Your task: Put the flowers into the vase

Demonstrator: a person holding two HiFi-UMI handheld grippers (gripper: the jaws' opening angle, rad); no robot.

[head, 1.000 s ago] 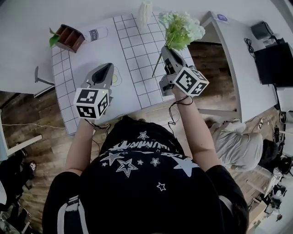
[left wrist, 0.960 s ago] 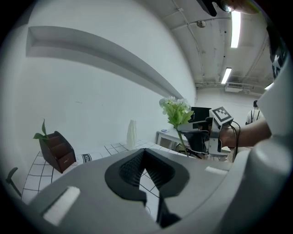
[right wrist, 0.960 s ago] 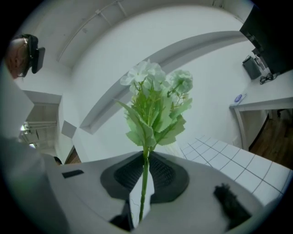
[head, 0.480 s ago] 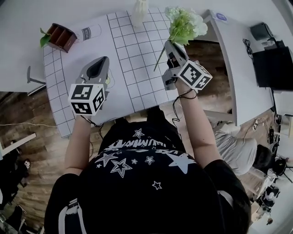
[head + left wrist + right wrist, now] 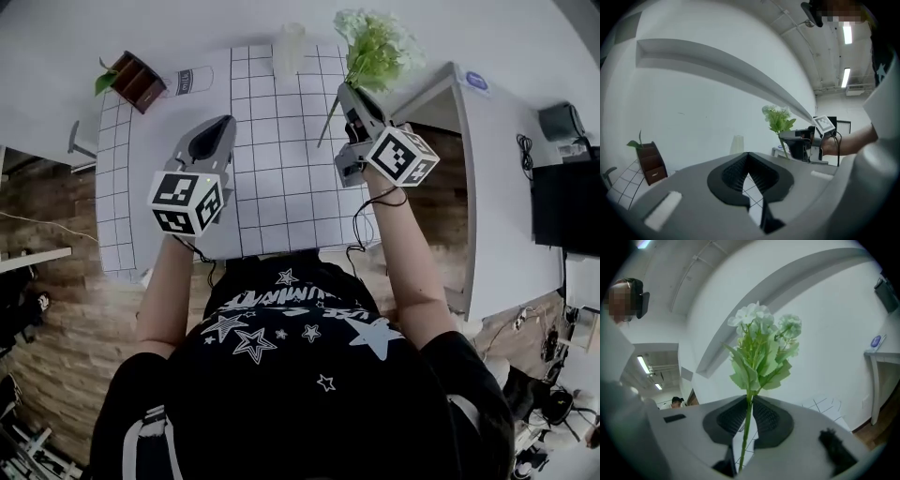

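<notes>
Both forearms reach forward over the desk (image 5: 56,84), tongs near level. Left tongs (image 5: 225,124) clenched, empty. Right tongs (image 5: 345,92) grasping the flowers (image 5: 375,47) by the stem (image 5: 746,427), blooms at 12 o'clock beyond the tips. Vase (image 5: 288,47) at 10 o'clock from the blooms, apart. White cylinder (image 5: 192,80): label unreadable.
</notes>
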